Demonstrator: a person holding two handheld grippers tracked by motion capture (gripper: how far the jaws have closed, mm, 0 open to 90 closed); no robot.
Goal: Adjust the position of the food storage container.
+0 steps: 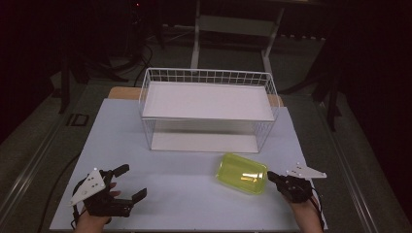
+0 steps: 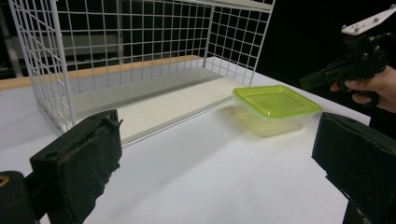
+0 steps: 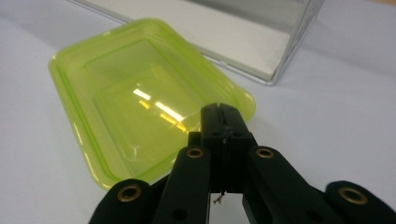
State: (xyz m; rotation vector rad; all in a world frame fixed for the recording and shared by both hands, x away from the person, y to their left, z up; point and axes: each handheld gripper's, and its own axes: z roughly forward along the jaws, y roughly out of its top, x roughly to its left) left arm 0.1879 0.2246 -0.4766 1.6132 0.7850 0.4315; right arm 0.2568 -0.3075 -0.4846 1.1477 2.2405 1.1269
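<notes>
A yellow-green translucent lidded container (image 1: 241, 174) lies on the white table (image 1: 184, 199) at the front right, just before a white wire rack (image 1: 209, 76). My right gripper (image 1: 270, 176) is shut, its tips at the container's right edge. In the right gripper view the pressed-together jaws (image 3: 222, 114) sit over the rim of the container (image 3: 140, 102), with nothing seen between them. My left gripper (image 1: 132, 181) rests at the front left, open wide and holding nothing. Its view, between the spread gripper (image 2: 215, 158), shows the container (image 2: 275, 105) and the right gripper (image 2: 345, 70) beyond.
The wire rack (image 2: 116, 56) has a white shelf on top and a white board at its base (image 3: 243, 42), open toward me. A wooden edge shows behind it. Dark floor and a table frame lie beyond the table.
</notes>
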